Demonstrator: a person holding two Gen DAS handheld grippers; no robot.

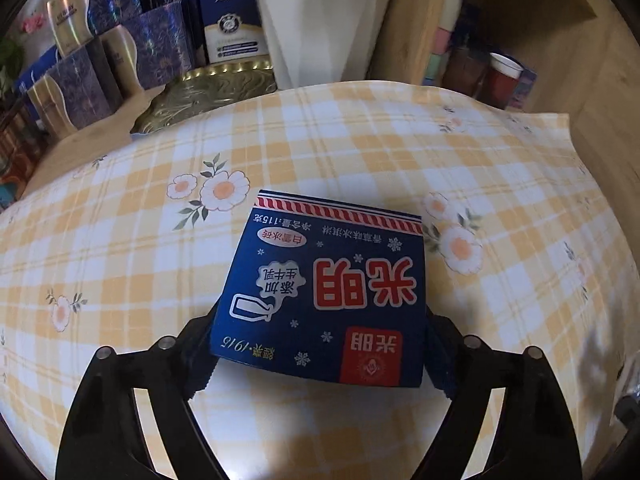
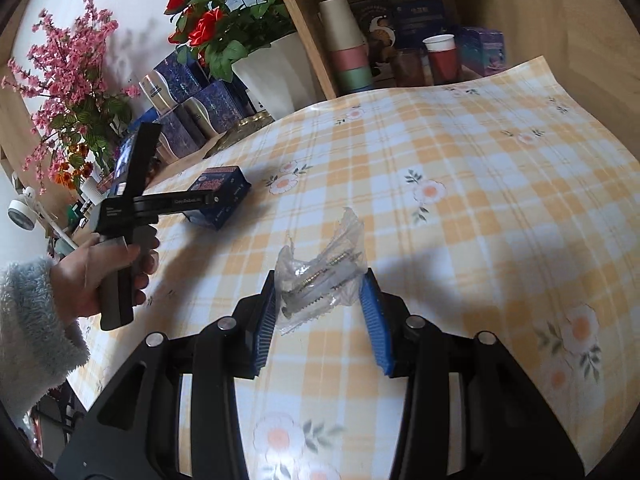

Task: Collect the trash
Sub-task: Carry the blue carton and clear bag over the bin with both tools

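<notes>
Looking along the left gripper (image 1: 320, 360) in the left wrist view, a blue carton (image 1: 326, 296) with white and red printing lies flat on the surface (image 1: 360, 152), which is covered by a yellow-and-white checked cloth with flower motifs. The near end of the carton sits between the two fingers (image 1: 198, 354). Both carton sides appear to meet the finger pads, but it cannot be told whether the pads press on it. The jaws stand wide, about the width of the carton. Beyond the cloth edge, a gold embossed tray (image 1: 208, 96), blue gift boxes (image 1: 160, 40) and a white plant pot (image 1: 324, 20) stand at the rear. A red cup (image 1: 502, 80) stands in the wooden shelf unit (image 1: 540, 20) at the right.

In the right wrist view, the right gripper (image 2: 322, 300) has its blue-padded fingers (image 2: 266, 320) set partly apart around a clear plastic bag of screws (image 2: 324, 276). The bag spans the gap, touches both pads and is crumpled at its far end. The left gripper (image 2: 192, 202), gripped by a hand (image 2: 104, 276) in a fluffy pale sleeve (image 2: 28, 320), reaches to the blue carton (image 2: 220, 196) at the left, near the cloth edge and well apart from the bag. Red roses (image 2: 216, 12) and pink blossoms (image 2: 68, 72) stand behind.
</notes>
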